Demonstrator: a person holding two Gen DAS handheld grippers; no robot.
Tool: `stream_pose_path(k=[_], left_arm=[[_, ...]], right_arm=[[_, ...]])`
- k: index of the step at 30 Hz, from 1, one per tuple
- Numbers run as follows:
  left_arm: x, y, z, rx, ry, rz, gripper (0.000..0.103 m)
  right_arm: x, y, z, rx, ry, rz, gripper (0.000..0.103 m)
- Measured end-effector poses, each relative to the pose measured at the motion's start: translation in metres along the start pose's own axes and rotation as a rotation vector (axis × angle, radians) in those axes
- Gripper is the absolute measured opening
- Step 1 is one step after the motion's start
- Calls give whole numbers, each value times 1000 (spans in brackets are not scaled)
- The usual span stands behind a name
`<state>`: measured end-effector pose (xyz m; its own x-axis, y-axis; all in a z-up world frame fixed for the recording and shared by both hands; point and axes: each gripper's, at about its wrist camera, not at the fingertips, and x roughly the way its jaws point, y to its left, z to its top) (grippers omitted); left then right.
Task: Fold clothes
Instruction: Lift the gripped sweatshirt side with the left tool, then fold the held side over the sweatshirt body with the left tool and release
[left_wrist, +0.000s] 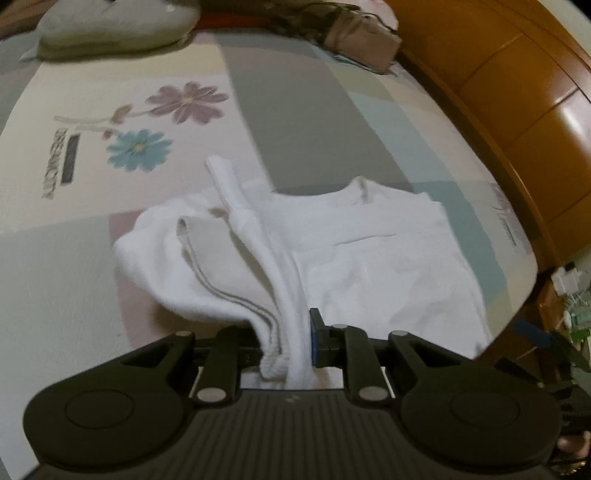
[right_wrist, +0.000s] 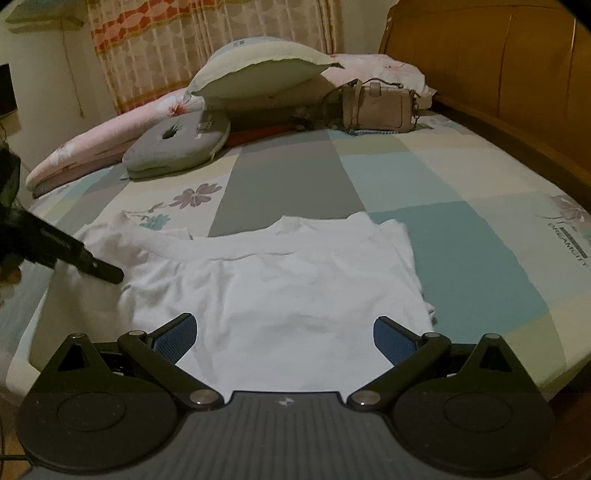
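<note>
Your left tongs (left_wrist: 291, 343) were clamped on a bunched fold of the white T-shirt (right_wrist: 280, 291), its hem showing grey stitch lines. Your right tongs (right_wrist: 284, 339) stood wide, empty, over the shirt's near edge. The shirt lay partly folded on the bed (right_wrist: 461, 236), collar away from you. The patchwork sheet read "DREAMCITY" (right_wrist: 569, 243). Beyond: pillow (right_wrist: 258, 70), handbag (right_wrist: 376, 107).
</note>
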<state>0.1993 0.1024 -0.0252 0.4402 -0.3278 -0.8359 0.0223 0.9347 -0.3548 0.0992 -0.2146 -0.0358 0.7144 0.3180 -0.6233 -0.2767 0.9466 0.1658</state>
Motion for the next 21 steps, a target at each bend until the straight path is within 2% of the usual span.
stream_pose_path(k=[8, 21], left_arm=[[4, -60, 23, 74, 57, 4, 16], [33, -134, 56, 78, 83, -69, 16]], right_arm=[[-16, -29, -4, 27, -58, -3, 103], [-38, -83, -17, 132, -150, -40, 103]])
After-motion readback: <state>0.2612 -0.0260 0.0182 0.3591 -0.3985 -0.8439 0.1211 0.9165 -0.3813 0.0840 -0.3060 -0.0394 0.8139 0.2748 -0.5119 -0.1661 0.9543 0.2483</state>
